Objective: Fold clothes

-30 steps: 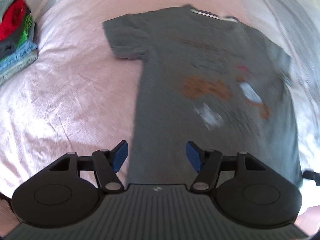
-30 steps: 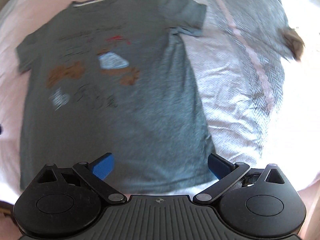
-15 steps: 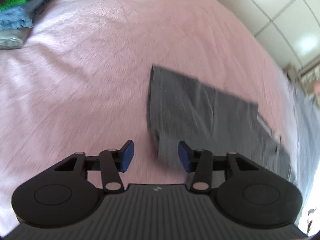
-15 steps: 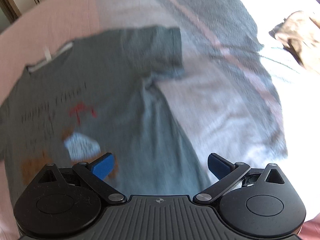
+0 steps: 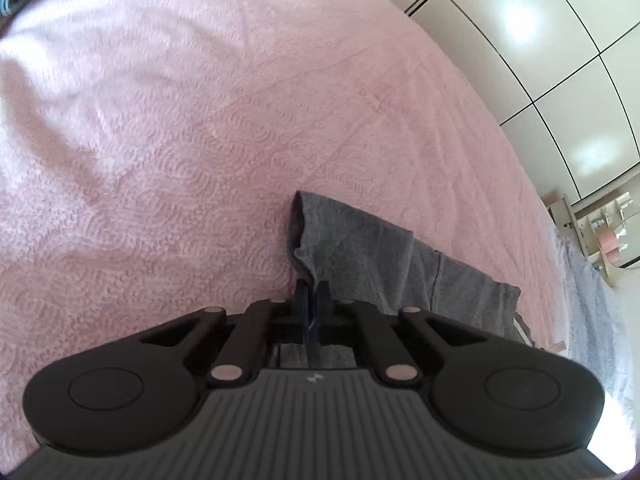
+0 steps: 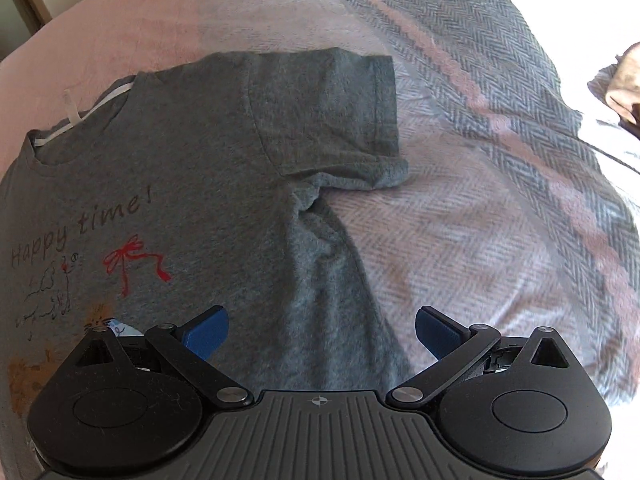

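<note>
The grey T-shirt (image 6: 224, 184) is lying flat, print side up, on the bed, on the pink bedspread (image 5: 200, 120), with its right-hand side reaching onto a grey herringbone blanket (image 6: 500, 128). The print is showing the words "Happy time!", a red bow (image 6: 134, 258) and small line drawings, with orange patches at 8 o'clock in the right wrist view. A white band is lining the neckline (image 6: 86, 110) at 10 o'clock. One short sleeve (image 6: 340, 116) is spreading toward 1 o'clock, with bunched folds under the armpit.

In the left wrist view, the other sleeve (image 5: 352, 248) is lifting off the bedspread as a raised fold, running from the centre toward 4 o'clock.

The left tongs (image 5: 312, 300) are pinching the edge of that sleeve, fingers pressed together on the fabric. The right tongs (image 6: 322, 330) are standing wide apart over the shirt's side edge, holding nothing.

Compared with one second ago, the left tongs are now closing on the sleeve where they were open over the hem, and the right tongs are sitting closer to the armpit, still open. White wardrobe doors (image 5: 540, 60) are showing at 2 o'clock.
</note>
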### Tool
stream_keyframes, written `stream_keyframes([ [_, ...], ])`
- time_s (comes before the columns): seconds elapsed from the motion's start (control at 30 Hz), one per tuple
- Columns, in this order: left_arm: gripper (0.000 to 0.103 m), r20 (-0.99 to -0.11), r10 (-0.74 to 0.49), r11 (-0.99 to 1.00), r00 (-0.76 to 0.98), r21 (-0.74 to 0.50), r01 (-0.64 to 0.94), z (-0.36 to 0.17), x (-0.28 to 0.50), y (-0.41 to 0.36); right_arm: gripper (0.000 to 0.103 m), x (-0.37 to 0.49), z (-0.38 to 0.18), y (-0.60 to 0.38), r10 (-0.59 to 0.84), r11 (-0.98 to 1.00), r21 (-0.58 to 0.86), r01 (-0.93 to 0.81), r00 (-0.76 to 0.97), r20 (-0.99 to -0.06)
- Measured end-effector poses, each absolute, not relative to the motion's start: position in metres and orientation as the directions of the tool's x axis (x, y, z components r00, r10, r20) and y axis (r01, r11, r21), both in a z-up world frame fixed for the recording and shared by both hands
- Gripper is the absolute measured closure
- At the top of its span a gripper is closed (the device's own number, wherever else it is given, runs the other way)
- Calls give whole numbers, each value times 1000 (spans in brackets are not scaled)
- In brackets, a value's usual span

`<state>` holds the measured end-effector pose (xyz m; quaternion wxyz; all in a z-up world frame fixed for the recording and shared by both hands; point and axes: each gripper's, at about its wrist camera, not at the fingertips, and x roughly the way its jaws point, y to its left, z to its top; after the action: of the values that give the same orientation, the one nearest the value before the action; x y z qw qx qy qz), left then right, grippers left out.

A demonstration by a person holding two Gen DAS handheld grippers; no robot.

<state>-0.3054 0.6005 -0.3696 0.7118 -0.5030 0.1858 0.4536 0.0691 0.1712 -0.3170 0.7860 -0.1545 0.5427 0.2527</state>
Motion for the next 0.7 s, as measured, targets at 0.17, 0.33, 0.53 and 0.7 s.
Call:
stream_keyframes([
  [0.17, 103, -706, 551, 96, 445, -476, -874, -333, -284, 579, 1, 81, -315, 173, 237, 829, 35, -559, 293, -926],
  [0.33, 103, -674, 548, 233, 496, -446, -864, -293, -210, 555, 1, 94, -312, 173, 237, 843, 38, -537, 307, -922],
  [0.53, 93, -726, 341, 371, 597, -480, -795, -310, -120, 521, 1, 93, -313, 175, 236, 855, 48, -516, 305, -923],
  [0.7, 91, -727, 267, 374, 632, -526, -763, -318, -150, 504, 1, 89, -313, 170, 232, 852, 38, -522, 312, -921],
])
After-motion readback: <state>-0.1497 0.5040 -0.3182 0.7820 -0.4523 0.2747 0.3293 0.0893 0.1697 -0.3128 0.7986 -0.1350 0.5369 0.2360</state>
